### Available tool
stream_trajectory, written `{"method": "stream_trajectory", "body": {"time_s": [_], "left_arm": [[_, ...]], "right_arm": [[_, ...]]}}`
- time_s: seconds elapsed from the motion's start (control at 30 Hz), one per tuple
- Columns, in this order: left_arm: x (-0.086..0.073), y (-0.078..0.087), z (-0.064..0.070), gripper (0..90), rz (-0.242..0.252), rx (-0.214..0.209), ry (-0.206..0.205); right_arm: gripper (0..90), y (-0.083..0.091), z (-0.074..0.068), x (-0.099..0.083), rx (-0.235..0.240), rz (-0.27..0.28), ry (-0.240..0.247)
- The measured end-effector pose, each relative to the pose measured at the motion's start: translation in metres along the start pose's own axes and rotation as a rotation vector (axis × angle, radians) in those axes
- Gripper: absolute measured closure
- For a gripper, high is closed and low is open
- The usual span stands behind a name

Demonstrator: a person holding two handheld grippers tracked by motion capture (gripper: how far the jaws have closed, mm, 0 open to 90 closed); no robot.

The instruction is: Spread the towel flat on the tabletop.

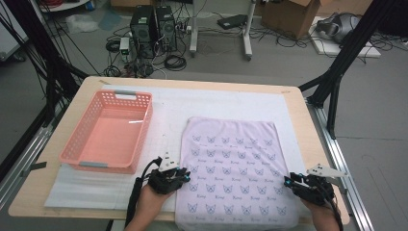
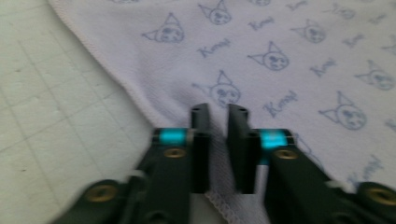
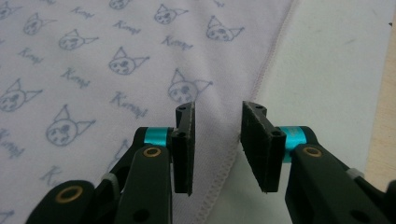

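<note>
Lilac cloth (image 1: pixel 233 166) printed with small cat faces lies spread flat on the white mat (image 1: pixel 163 115) covering the surface (image 1: pixel 298 103), right of centre, its near edge hanging just over the front. A pink basket (image 1: pixel 107 131) sits to its left, apart from it.

The left tool (image 1: pixel 184 176) sits at the cloth's left hem near the front, and the right tool (image 1: pixel 287 182) at the right hem. In the left gripper view the left tool (image 2: pixel 218 112) stands narrowly parted, its jaws straddling the stitched hem without yet pinching it. In the right gripper view the right tool (image 3: pixel 217 109) stands wider, one jaw over the fabric, the other over the bare mat.

The step in hand looks like taking both side hems for a fold or a lift. To do it well, each tool should slide its lower jaw under the hem, bite well inside the stitching, and close at matching points on both sides, so the cloth rises evenly rather than skewing.

Whether the lower jaws already pass beneath the fabric cannot be told. The cloth's near edge is cut off at the bottom of the high view, and whether it is a single layer or already folded is hard to make out.
</note>
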State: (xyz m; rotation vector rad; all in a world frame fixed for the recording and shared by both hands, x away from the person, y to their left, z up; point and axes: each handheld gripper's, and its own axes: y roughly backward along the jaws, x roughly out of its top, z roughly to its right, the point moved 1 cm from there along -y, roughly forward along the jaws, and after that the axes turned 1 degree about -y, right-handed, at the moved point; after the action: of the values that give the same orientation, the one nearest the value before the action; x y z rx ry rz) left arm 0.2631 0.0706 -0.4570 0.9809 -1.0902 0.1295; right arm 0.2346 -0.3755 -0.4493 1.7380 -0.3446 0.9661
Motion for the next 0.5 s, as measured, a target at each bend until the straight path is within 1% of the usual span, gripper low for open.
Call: {"method": "stream_trajectory", "body": {"time_s": [0.03,0.07,0.1,0.13,0.2,0.23,0.3,0.33,0.37,0.43,0.47,0.5], "left_arm": [[0.0,0.0,-0.001,87.7,0.0,-0.005,0.009],[0.0,0.002,-0.003,88.2,0.001,-0.001,0.022],[-0.001,0.004,-0.005,88.5,-0.001,0.006,0.026],[-0.002,0.007,-0.009,88.5,-0.006,-0.006,0.047],[-0.004,0.011,-0.013,88.4,-0.004,-0.016,0.072],[-0.005,0.012,-0.014,88.3,0.002,-0.027,0.068],[-0.007,0.012,-0.014,85.5,0.018,-0.029,0.055],[-0.007,0.012,-0.015,74.8,0.032,-0.037,0.068],[-0.007,0.012,-0.018,65.2,0.052,-0.049,0.085],[-0.005,0.013,-0.021,51.4,0.098,-0.062,0.093],[-0.004,0.015,-0.023,46.6,0.13,-0.083,0.098],[-0.003,0.015,-0.024,45.1,0.146,-0.098,0.101]], "right_arm": [[63.8,-0.001,0.001,0.0,-0.001,0.0,-0.005],[63.7,-0.002,0.002,0.0,0.001,-0.002,-0.007],[63.7,-0.003,0.003,0.0,-0.002,0.0,-0.011],[63.7,-0.003,0.003,0.0,0.0,-0.002,-0.011],[63.6,-0.003,0.002,0.0,0.004,0.004,-0.01],[63.2,-0.003,0.002,0.001,0.006,0.004,-0.012],[60.6,-0.005,0.002,0.002,0.014,0.012,-0.021],[59.4,-0.005,0.001,0.003,0.016,0.016,-0.028],[57.8,-0.006,0.0,0.004,0.014,0.021,-0.024],[52.9,-0.006,-0.002,0.006,0.014,0.034,-0.026],[50.9,-0.006,-0.004,0.007,0.012,0.04,-0.026],[48.7,-0.004,-0.006,0.009,0.007,0.057,-0.02]]}}
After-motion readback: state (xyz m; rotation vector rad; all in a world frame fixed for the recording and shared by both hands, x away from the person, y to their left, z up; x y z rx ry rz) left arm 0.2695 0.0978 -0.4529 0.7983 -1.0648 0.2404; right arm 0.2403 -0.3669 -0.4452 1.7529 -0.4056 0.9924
